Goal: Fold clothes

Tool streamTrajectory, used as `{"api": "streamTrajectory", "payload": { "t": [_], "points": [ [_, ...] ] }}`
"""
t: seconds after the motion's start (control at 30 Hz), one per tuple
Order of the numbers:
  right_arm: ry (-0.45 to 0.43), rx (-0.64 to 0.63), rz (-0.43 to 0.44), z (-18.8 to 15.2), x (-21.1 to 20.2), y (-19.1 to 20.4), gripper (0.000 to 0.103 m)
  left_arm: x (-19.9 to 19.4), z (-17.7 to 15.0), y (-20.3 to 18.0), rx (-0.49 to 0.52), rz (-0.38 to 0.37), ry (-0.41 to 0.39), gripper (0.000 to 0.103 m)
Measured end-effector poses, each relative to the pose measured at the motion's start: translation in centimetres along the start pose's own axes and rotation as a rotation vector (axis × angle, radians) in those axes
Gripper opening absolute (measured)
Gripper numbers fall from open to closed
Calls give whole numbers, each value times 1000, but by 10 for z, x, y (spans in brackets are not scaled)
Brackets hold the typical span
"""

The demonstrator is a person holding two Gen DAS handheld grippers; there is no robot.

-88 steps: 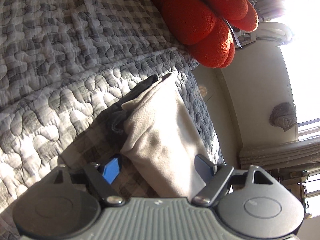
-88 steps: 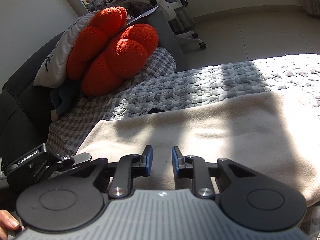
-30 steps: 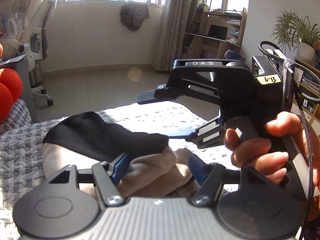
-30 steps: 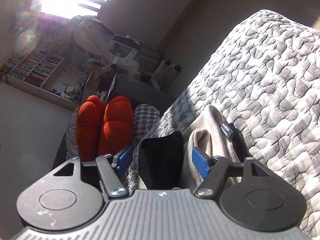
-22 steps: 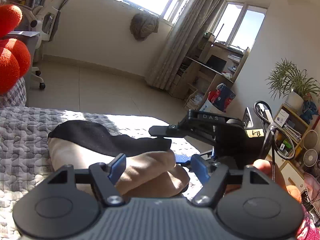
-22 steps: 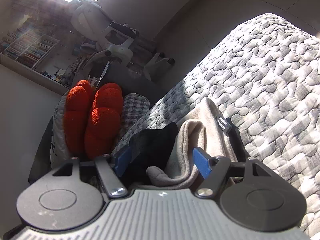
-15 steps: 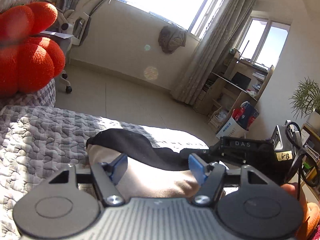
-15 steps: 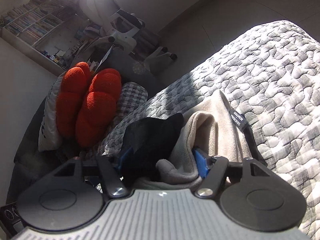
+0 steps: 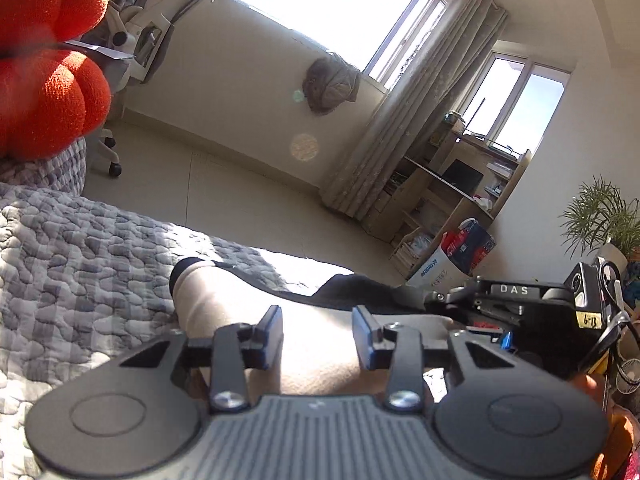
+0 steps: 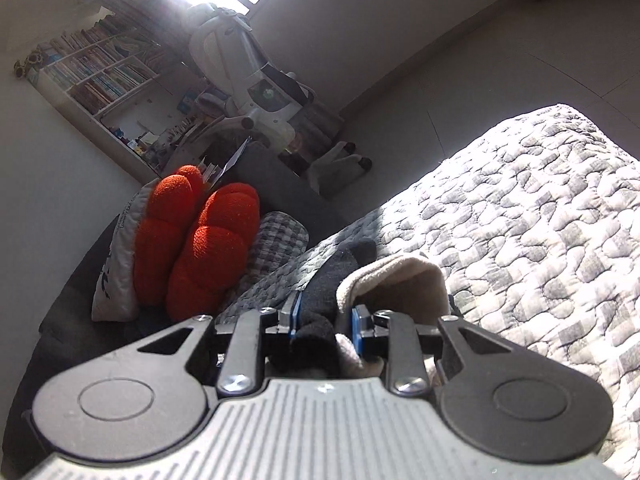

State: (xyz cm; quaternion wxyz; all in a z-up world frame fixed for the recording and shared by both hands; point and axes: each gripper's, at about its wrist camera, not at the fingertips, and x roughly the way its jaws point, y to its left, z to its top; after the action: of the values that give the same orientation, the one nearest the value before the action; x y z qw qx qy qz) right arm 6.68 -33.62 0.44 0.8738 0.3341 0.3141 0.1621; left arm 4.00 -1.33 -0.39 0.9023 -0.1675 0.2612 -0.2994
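The grey quilted bedspread (image 10: 540,220) carries the folded beige-and-black garment (image 9: 312,344), well clear of the orange cushion (image 10: 200,248). The right gripper (image 10: 325,322) has just been closing and pinches the garment's bunched end. The left gripper (image 9: 318,338) has also been closing; its jaws straddle the fold, contact unclear. Both ends should probably lift level so the layers stay aligned.

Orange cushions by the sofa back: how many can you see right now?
2. Right wrist view: one orange cushion against a white pillow, the second leaning beside it, nearer the quilt. Others may be hidden.
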Motion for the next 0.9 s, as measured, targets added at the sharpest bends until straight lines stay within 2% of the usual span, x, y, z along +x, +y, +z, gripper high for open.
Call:
{"api": "streamTrajectory", "payload": {
  "t": [0.07, 0.1, 0.17, 0.2, 0.27, 0.33, 0.43, 0.53, 0.63, 0.73, 0.8, 0.87, 0.9],
  "points": [
    [36, -32, -83, -9, 5, -7, 28, 12, -5, -8, 79, 17, 96, 36],
    [39, -44, -87, -12, 5, -7, 28, 15, -8, -13, 124, 27, 125, 36],
    [45, -69, -95, -18, 3, -8, 35, 18, -14, -21, 218, 49, 157, 36],
    [30, -86, -103, -17, 0, -3, 37, 17, -13, -22, 230, 52, 162, 36],
    [1, -120, -119, -14, -6, 7, 46, 12, -6, -20, 213, 49, 158, 36],
    [-40, -163, -127, -12, -13, 18, 49, 6, 0, -16, 193, 35, 130, 36],
    [-90, -238, -100, -10, -13, 36, 49, 1, 11, -8, 147, 37, 48, 36],
    [-76, -309, -104, -10, 9, 53, 49, 8, 20, 0, 75, 63, -6, 36],
    [-46, -365, -123, -15, 35, 59, 49, 19, 18, 2, 58, 68, -1, 36],
    [-10, -400, -175, -21, 60, 54, 48, 33, 6, 0, 112, 93, 57, 36],
    [-5, -406, -227, -25, 66, 43, 38, 39, -3, -1, 173, 113, 91, 36],
    [-18, -402, -255, -29, 65, 31, 14, 39, -11, -1, 221, 114, 96, 36],
    [-24, -400, -269, -30, 64, 26, 12, 37, -13, -1, 237, 115, 93, 36]
  ]
}}
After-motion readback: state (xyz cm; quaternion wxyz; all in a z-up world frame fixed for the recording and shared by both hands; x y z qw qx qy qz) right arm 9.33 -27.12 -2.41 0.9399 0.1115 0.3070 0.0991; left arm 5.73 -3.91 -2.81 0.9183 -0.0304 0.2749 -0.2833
